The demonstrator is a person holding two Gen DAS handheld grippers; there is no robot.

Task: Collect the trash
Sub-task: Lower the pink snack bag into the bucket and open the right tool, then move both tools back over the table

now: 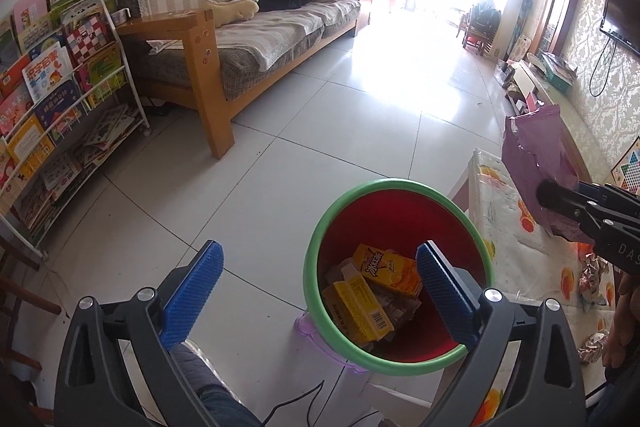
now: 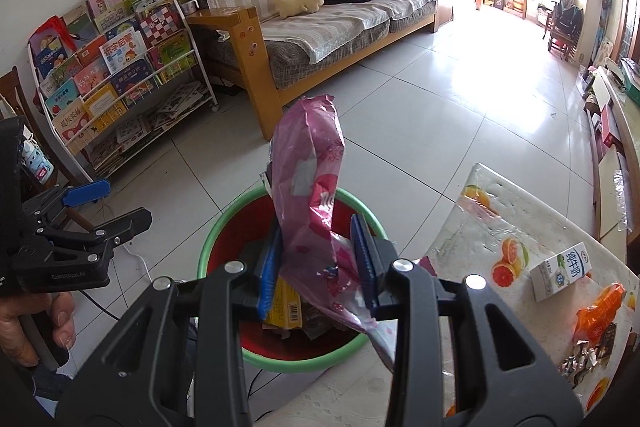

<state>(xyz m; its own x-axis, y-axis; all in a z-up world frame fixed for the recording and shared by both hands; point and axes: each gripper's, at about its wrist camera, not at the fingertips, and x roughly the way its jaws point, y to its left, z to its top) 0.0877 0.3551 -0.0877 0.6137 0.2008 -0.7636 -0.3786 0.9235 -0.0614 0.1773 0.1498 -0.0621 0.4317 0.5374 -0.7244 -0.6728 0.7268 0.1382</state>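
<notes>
Trash bin (image 1: 394,187) green-rimmed, red inside, below both tools
It stands just ahead of the spread, empty left tool (image 1: 320,291), beside the fruit-print worktop (image 2: 480,239); yellow cartons (image 1: 362,303) lie inside; the right tool (image 2: 320,259) pinches a pink wrapper (image 2: 312,167) upright over the bin; a milk carton (image 2: 560,269) lies to its right

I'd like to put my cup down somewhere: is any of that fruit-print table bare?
Yes: the table is bare at its far corner near the bin. Nearer, it's crowded: milk carton, orange wrapper, crumpled foil.
</notes>
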